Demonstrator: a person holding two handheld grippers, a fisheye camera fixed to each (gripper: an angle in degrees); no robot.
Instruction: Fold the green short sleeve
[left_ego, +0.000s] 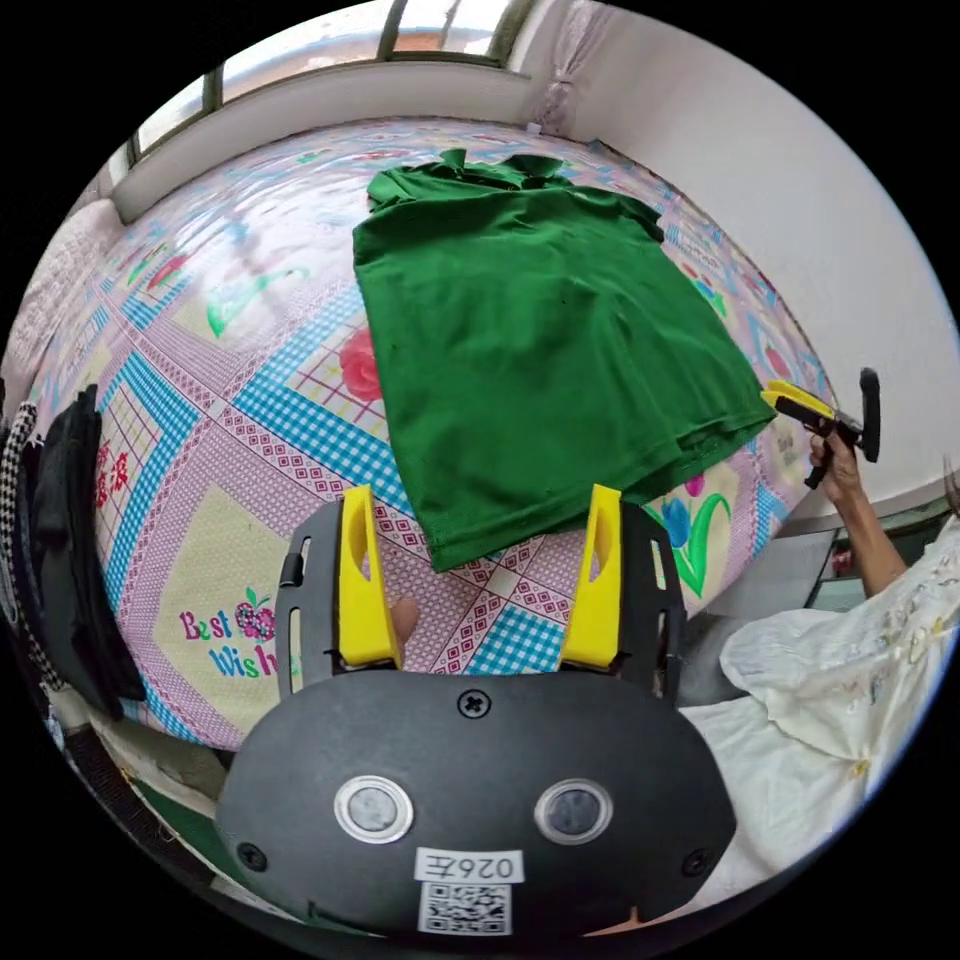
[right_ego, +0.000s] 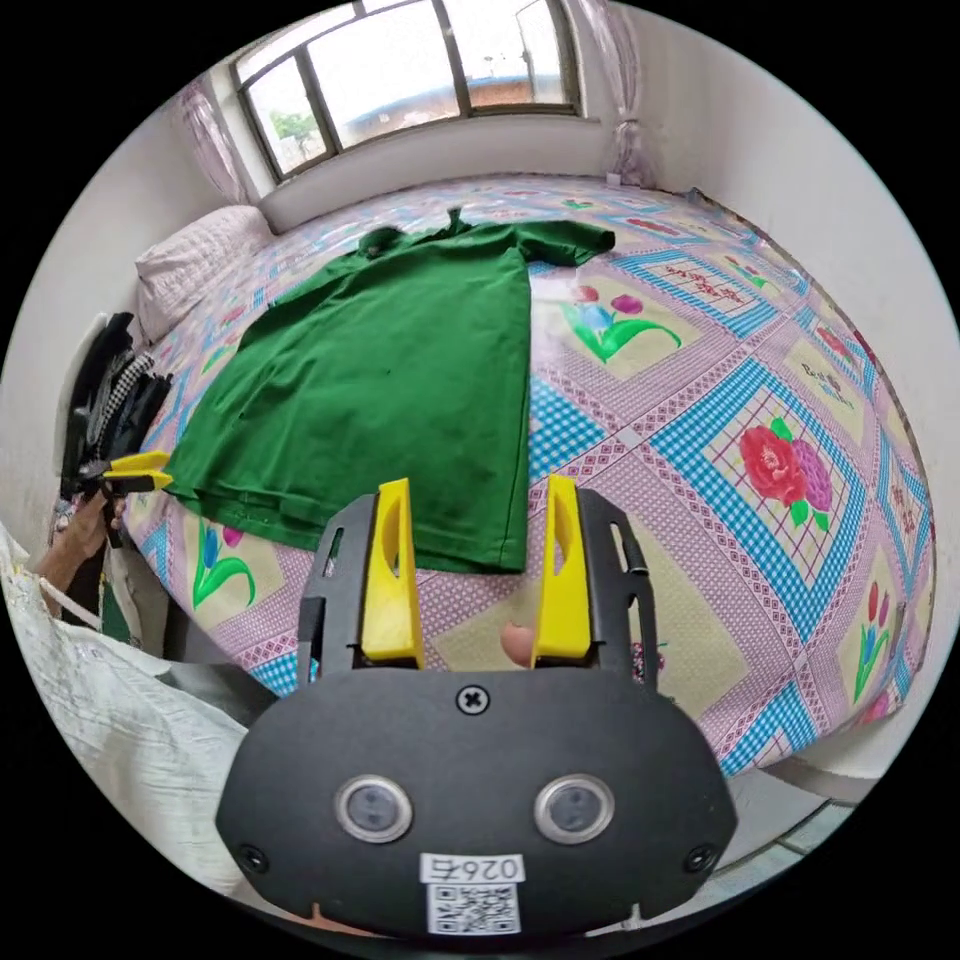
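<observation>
Lying flat on the patterned bed (right_ego: 700, 380), collar toward the window, the green short sleeve (right_ego: 390, 370) stretches lengthwise away from both empty, wide-open tools, the right gripper (right_ego: 476, 575) nearer its hem than the left gripper (left_ego: 480, 585).

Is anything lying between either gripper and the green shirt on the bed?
Nothing visible. The green shirt lies spread on the bedsheet, and bare sheet separates its hem from the open left gripper and open right gripper.
</observation>
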